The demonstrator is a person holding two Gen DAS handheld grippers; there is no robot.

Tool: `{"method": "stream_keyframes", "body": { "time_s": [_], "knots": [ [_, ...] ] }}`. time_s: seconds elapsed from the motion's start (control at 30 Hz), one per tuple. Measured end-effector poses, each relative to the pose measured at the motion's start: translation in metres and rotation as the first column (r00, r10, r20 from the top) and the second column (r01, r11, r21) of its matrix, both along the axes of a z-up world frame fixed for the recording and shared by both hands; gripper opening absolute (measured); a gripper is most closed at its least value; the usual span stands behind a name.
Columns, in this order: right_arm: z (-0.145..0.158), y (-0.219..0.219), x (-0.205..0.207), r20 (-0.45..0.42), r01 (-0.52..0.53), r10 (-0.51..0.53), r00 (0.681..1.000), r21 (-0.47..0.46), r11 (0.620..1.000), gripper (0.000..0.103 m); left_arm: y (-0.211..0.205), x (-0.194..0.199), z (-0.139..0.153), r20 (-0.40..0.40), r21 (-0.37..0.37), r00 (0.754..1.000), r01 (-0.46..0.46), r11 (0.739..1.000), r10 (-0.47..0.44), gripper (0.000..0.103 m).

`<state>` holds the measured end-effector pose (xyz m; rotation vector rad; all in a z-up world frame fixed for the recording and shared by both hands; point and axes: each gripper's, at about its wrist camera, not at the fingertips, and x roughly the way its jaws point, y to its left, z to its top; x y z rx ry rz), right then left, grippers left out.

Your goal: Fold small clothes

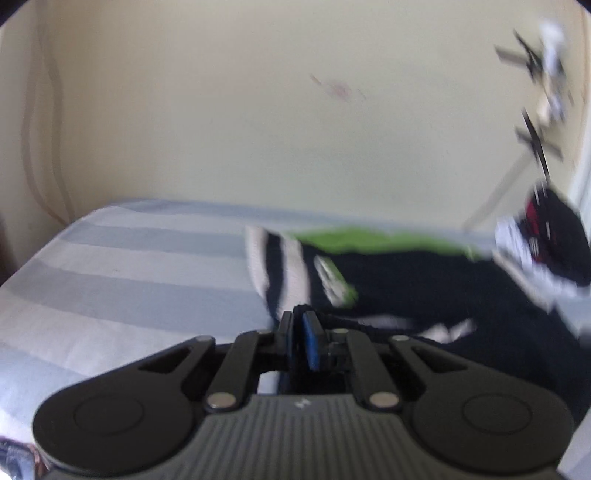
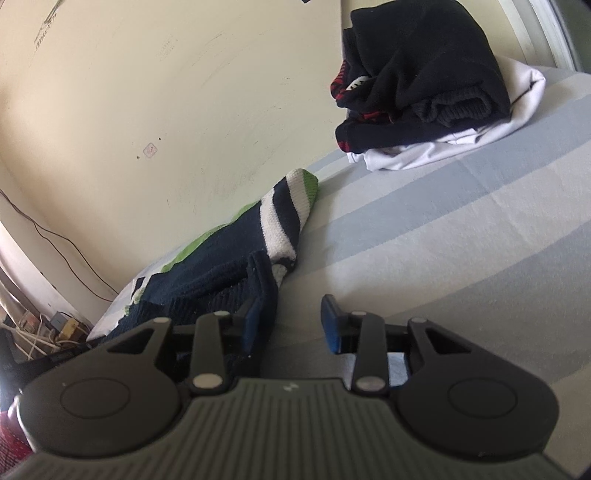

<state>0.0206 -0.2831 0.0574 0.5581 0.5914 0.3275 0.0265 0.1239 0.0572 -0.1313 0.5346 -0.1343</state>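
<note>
Cream wall [image 2: 147, 92] behind, scuffed, small pinkish mark [image 2: 150, 150] on it. Bed [image 2: 461, 206] runs along wall, sheet in wide pale blue and white stripes. Thin dark cable [image 2: 55, 236] trails down wall at left. Tangle of white cords and plugs [image 2: 40, 332] low by bed end. White frame edge [image 2: 550, 29] top right. Soft daylight, left-wrist view blurred.

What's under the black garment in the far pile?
A white garment lies under the black garment, with red-patterned fabric at its edge. Anything deeper in the pile is covered.
</note>
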Motion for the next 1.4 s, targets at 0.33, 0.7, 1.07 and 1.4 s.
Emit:
{"method": "stream_keyframes", "body": {
  "time_s": [0.33,0.7,1.07,1.4],
  "knots": [
    [0.001,-0.002,-0.007,-0.012,-0.029,0.029,0.999,0.02,0.999,0.043,0.017,-0.006,-0.02,-0.166,-0.083,0.985,-0.064,0.994,0.05,0.039],
    [0.003,0.02,-0.067,0.012,-0.186,0.185,0.983,0.017,0.982,0.021,0.019,-0.071,-0.029,-0.291,-0.282,0.951,0.021,0.959,-0.107,0.024],
    [0.05,0.014,-0.09,-0.03,-0.201,0.2,0.979,-0.257,0.945,0.003,0.022,-0.076,0.002,-0.296,-0.155,0.95,0.058,0.986,-0.102,0.022],
    [0.071,-0.002,-0.079,0.067,-0.107,0.135,0.989,-0.317,0.942,0.014,0.059,-0.078,0.042,-0.175,-0.183,0.985,-0.048,0.982,0.015,0.038]
  ]
}}
